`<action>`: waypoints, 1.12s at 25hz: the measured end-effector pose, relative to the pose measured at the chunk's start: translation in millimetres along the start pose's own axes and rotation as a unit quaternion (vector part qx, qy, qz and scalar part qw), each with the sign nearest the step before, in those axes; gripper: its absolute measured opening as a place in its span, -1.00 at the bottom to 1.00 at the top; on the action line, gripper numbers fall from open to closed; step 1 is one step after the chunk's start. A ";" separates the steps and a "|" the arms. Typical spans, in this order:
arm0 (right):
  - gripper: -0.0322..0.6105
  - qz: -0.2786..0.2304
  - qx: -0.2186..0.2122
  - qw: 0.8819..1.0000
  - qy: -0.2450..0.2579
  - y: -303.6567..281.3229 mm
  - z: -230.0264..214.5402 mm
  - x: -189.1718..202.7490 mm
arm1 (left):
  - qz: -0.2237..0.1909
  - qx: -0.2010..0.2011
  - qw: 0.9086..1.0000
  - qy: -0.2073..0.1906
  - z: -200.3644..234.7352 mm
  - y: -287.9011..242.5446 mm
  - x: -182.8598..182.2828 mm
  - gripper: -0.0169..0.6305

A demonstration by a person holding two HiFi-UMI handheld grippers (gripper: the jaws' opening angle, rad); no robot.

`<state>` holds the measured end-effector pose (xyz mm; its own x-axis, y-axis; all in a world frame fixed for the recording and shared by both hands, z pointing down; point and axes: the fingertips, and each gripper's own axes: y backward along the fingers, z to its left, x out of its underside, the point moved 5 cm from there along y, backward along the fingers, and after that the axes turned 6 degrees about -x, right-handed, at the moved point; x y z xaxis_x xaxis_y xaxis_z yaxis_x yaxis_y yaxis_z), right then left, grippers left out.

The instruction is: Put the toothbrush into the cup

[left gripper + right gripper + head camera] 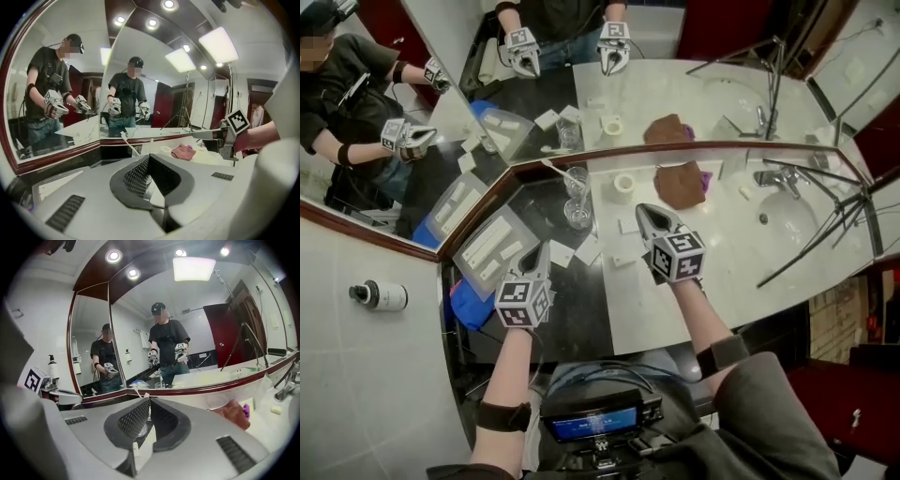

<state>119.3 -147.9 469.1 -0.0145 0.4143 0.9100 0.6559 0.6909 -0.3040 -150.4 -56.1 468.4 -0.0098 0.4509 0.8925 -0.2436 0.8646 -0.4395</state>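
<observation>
We see toothbrush (558, 174) leaning in cup (577, 208), frame centre; left tongs (542, 250), right tongs (646, 213) closed, empty. Risk: stray swing tips cup.

Brown cloth (680, 184), white countertop (722, 272), dark red mirror frame (609, 156), clear glass cup (577, 212), blue bag (469, 306).

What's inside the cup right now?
A toothbrush stands in the cup, leaning left with its upper end above the rim. Its lower end is hard to make out through the glass, and I cannot tell whether the cup holds water.
</observation>
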 end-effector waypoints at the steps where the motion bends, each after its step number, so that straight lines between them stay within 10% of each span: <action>1: -0.82 0.003 0.005 1.000 0.001 10.6 -3.2 0.8 | 0.000 -0.003 1.000 0.001 -0.7 4.8 -0.2 -0.94; 28: -0.86 0.039 0.093 0.994 -0.030 141.1 -71.1 46.2 | 0.015 -0.043 0.999 0.003 -21.9 50.4 19.5 -0.94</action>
<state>264.9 -73.4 488.3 -0.0185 0.5011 0.8652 0.5056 0.7512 -0.4243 -141.7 1.2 461.4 -0.0107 0.4785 0.8780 -0.1594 0.8660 -0.4739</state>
